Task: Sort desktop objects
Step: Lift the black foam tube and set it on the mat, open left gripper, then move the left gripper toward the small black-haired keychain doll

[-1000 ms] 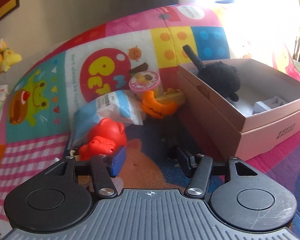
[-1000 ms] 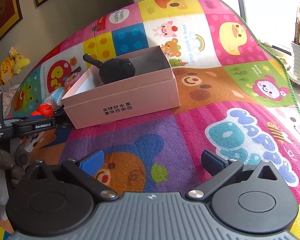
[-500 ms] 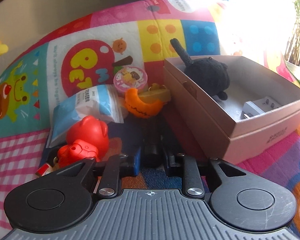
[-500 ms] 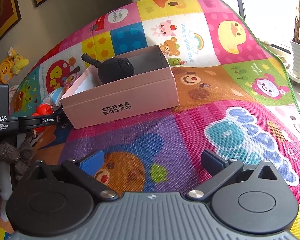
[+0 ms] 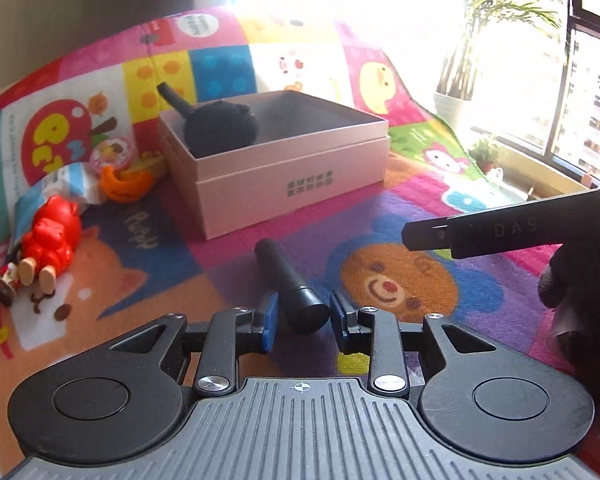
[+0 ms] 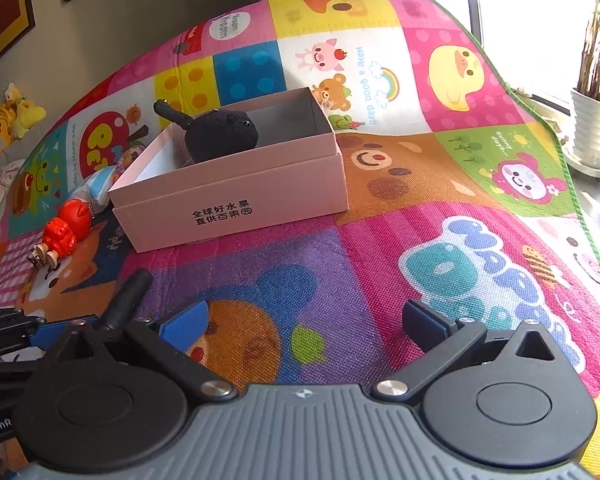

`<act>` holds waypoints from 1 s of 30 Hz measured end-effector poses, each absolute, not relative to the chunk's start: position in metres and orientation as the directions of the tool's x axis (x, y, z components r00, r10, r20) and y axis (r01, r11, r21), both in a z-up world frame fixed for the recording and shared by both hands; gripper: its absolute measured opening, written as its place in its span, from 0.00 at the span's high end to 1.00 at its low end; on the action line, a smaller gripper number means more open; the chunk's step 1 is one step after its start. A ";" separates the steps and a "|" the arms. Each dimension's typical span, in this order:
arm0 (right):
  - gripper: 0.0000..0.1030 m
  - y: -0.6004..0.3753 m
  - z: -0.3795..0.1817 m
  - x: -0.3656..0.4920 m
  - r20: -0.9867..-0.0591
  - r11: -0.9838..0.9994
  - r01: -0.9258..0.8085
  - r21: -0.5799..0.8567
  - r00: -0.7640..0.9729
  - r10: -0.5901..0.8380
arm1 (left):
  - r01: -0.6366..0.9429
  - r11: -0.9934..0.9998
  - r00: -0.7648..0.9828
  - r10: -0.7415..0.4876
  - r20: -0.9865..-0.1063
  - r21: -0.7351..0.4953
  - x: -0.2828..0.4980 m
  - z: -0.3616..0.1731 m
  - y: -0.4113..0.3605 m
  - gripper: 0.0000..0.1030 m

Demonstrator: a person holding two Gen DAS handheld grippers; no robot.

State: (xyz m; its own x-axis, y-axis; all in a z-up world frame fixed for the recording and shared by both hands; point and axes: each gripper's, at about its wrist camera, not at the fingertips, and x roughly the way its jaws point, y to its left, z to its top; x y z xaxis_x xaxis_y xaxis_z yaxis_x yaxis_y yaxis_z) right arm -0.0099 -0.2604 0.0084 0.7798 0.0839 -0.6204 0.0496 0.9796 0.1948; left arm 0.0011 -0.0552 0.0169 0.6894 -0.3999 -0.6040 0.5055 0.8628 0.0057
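Fingers of my left gripper (image 5: 302, 316) are closed on the near end of the black cylinder (image 5: 288, 280), so I should carry it level over the pink box (image 5: 296, 176) far ahead, while my right gripper (image 6: 304, 320) waits wide open, empty.

Patchwork mat (image 6: 380, 240) under pink box (image 6: 236, 196)

A pale pink box (image 6: 236, 184) holds a black plush (image 6: 220, 136). The mat (image 6: 380, 240) is a bright cartoon patchwork. A red toy (image 5: 52, 236), an orange crescent (image 5: 126, 186).
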 end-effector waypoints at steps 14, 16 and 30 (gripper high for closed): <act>0.03 -0.217 0.037 -0.023 -0.567 0.983 -0.160 0.092 0.803 0.184 | 0.341 0.939 0.761 -0.252 -0.598 0.039 -0.017 0.020 0.007 0.05; 0.11 -0.195 0.041 -0.022 -0.570 0.964 -0.252 0.079 0.782 0.251 | 0.242 0.970 0.778 -0.180 -0.601 0.023 -0.015 0.019 0.026 0.02; 0.17 -0.190 0.028 0.006 -0.513 0.939 -0.078 -0.335 0.851 -0.112 | -0.020 0.983 0.794 -0.094 -0.601 -0.181 -0.005 0.014 0.064 0.00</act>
State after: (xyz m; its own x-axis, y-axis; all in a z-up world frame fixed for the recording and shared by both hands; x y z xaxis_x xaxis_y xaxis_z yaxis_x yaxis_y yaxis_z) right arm 0.0057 -0.1902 0.0285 0.8510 -0.1118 -0.5132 -0.0784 0.9391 -0.3347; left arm -0.0054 0.0641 0.0144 0.7937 -0.0945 -0.6010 -0.0201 0.9833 -0.1811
